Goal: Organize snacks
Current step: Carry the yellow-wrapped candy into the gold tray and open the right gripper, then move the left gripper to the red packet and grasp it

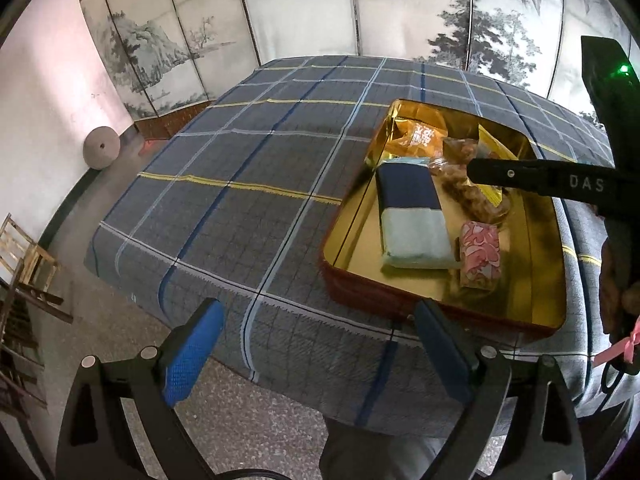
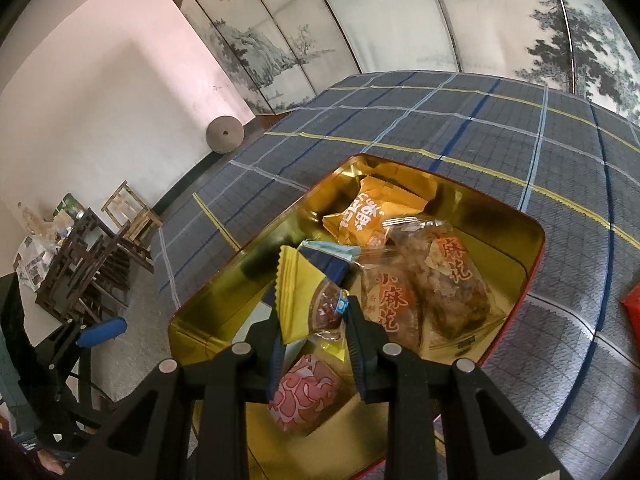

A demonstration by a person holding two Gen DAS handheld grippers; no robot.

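A gold-lined tin with a red outer wall (image 1: pixel 532 240) (image 2: pixel 516 232) sits on the plaid table and holds snacks: a blue and light-blue pack (image 1: pixel 412 216), an orange packet (image 1: pixel 424 138) (image 2: pixel 364 216), clear bags of brown twists (image 2: pixel 436 288) and a pink patterned packet (image 1: pixel 480 252) (image 2: pixel 304 392). My right gripper (image 2: pixel 314 314) is shut on a yellow-wrapped snack (image 2: pixel 300 300) and holds it over the tin; its finger reaches over the tin in the left wrist view (image 1: pixel 520 176). My left gripper (image 1: pixel 316 336) is open and empty at the table's near edge, left of the tin.
The plaid cloth (image 1: pixel 260 168) covers the table. A red item (image 2: pixel 632 312) lies at the right edge. Wooden chairs (image 2: pixel 100 248) and a round stone (image 1: pixel 102 148) stand on the floor at the left. A painted folding screen (image 1: pixel 320 12) stands behind the table.
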